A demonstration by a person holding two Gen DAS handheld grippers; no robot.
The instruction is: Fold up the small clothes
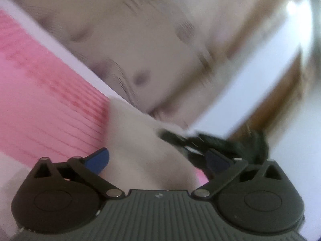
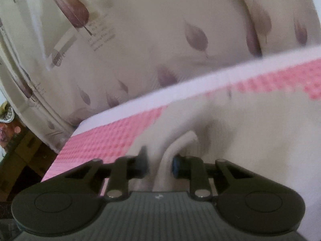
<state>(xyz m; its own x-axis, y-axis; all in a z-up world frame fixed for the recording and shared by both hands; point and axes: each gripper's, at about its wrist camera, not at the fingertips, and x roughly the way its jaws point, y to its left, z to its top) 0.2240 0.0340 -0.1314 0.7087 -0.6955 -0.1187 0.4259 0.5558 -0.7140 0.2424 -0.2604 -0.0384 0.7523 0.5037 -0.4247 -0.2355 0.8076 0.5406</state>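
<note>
Between the right gripper (image 2: 159, 165) pads, 1 raised fold of the pale garment (image 2: 250, 132) was pinched (far edge blurred); left gripper (image 1: 158, 160) stood spread, cloth just beyond, on the pink mat (image 2: 100, 140).

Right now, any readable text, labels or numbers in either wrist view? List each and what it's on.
"R": only legible character, large print at the top left of the leaf-print fabric in the right wrist view; the letters after it are blurred.
Small paragraph of print beside the big leaf on the same fabric: too blurred to read.
Left wrist view: no text readable; the picture is motion-blurred.
Pink mat, pale garment: no text.
</note>
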